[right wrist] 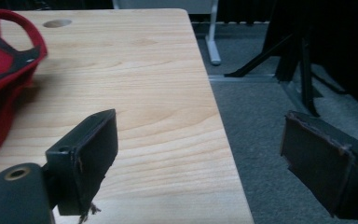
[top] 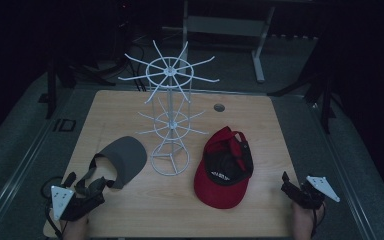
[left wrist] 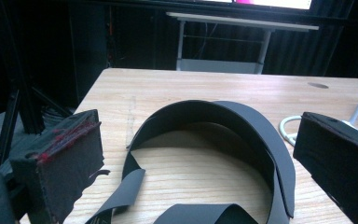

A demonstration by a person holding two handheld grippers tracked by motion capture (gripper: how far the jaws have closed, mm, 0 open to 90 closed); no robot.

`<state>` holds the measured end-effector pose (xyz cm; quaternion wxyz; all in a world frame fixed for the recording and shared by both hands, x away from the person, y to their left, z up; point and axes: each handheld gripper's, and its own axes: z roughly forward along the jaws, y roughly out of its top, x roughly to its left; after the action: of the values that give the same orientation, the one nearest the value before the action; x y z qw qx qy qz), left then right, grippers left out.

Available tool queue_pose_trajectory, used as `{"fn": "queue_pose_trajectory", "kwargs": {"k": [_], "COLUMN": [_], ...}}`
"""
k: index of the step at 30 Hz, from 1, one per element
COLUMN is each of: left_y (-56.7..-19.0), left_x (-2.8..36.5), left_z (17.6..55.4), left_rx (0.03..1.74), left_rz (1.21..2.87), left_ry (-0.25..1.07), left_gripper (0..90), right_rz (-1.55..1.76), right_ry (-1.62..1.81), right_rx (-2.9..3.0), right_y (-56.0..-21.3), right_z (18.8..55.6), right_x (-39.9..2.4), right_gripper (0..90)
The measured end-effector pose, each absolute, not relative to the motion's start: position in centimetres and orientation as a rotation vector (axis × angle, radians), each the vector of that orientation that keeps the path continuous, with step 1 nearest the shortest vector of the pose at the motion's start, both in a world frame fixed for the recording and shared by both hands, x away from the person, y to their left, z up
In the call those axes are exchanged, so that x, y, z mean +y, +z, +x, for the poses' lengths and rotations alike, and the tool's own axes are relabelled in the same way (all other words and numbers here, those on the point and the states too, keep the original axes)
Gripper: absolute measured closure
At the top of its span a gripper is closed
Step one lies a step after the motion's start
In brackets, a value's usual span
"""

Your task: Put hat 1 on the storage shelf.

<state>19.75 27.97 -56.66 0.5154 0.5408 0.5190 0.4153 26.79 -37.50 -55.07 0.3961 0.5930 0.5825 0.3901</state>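
Left tool (top: 91, 186), jaws spread and holding nothing, sits just before the grey visor (top: 122, 159).

I see a pale wooden worktop (top: 260, 120) carrying three things: a grey fabric visor (top: 125, 159) at its left, a white wire rack (top: 170, 117) mid-table, and a red baseball cap (top: 224, 167) lying upside down at its right.

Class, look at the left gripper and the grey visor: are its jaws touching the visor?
Apart. In the left gripper view, both pads stand wide of the grey visor, bare table showing between.
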Motion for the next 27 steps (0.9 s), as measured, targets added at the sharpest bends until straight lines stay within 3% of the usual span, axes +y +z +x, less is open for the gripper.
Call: {"fn": "queue_pose_trajectory", "kwargs": {"k": [9, 27], "left_y": [-56.7, -56.1], "left_x": [27.7, 26.2], "left_z": [19.8, 19.2], "left_rx": [1.225, 1.196], "left_rz": [1.354, 1.381], "left_ry": [0.995, 0.926], "left_gripper": [1.8, 1.8], "right_rz": [1.468, 1.381], "right_ry": [0.998, 1.117], "right_rx": [1.579, 1.801], "right_y": [-52.3, -48.2], "right_z": [26.3, 28.8], "right_x": [-37.5, -34.5], "right_gripper": [11.2, 13.7]}}
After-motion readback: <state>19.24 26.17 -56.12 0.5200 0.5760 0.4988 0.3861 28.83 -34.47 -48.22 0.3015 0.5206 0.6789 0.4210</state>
